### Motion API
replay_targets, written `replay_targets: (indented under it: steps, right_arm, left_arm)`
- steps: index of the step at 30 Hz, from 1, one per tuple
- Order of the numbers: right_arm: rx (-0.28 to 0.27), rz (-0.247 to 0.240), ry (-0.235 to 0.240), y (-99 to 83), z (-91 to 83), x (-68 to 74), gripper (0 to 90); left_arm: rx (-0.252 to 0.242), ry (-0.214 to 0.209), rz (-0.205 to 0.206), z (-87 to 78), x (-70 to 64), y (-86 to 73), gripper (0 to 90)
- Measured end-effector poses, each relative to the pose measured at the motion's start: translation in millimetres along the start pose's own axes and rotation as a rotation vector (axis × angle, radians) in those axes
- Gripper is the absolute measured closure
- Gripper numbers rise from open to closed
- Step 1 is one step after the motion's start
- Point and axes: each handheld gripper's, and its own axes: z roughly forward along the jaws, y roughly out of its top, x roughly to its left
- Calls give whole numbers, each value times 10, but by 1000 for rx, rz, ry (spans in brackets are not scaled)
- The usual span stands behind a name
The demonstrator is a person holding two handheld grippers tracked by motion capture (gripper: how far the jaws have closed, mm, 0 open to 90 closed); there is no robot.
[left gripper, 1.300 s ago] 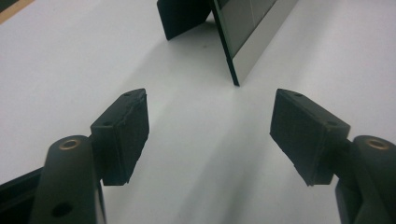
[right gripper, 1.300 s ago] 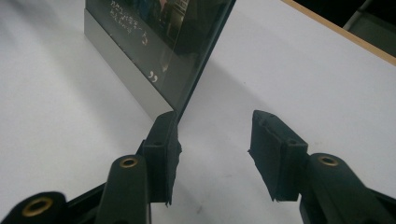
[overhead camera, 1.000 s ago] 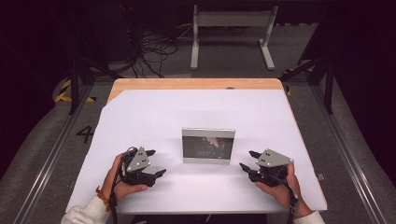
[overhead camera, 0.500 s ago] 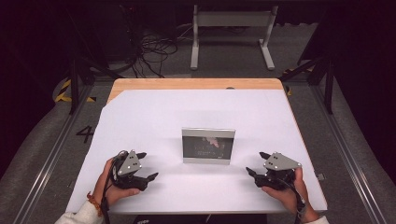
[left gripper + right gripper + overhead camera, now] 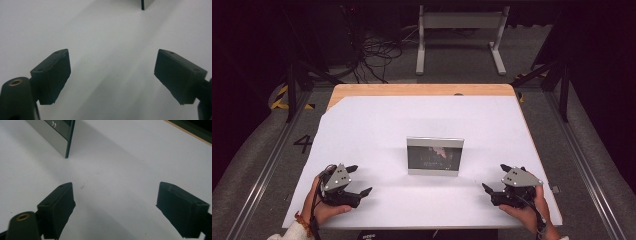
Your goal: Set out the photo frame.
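Note:
A small upright frame (image 5: 435,156) with a silver border and a dark picture stands near the middle of the white table (image 5: 412,120). My left gripper (image 5: 360,181) rests near the front left edge, held by a hand, jaws wide open with nothing between them. My right gripper (image 5: 495,178) sits near the front right edge, also open and empty. In the left gripper view, the gripper (image 5: 112,77) hovers over bare white surface, with the frame's corner (image 5: 146,3) at the top. In the right gripper view, the gripper (image 5: 116,208) points past the frame's edge (image 5: 56,137).
A wooden strip (image 5: 422,90) runs along the table's far edge. Beyond it are a metal stand (image 5: 459,30) and cables (image 5: 372,50) on the floor. Rails run along both sides of the table.
Both grippers have drawn back toward the front edge and outward, away from the frame. The frame has not moved.

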Motion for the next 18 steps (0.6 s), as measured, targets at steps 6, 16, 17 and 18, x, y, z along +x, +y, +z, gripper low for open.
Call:
replay_targets:
  steps: [6,16,17,18]
  right_arm:
    - [-6,-4,10,-68,-7,0,110]
    - [-28,2,20,-97,-12,28,95]
    - [-29,8,17,-99,-9,26,95]
    - [-27,14,16,-100,-5,26,95]
  left_arm:
    - [-26,2,-26,-68,33,-74,78]
    - [-49,6,-41,-94,11,-89,60]
    - [-47,7,-35,-94,11,-89,60]
    - [-47,13,-33,-93,10,-89,60]
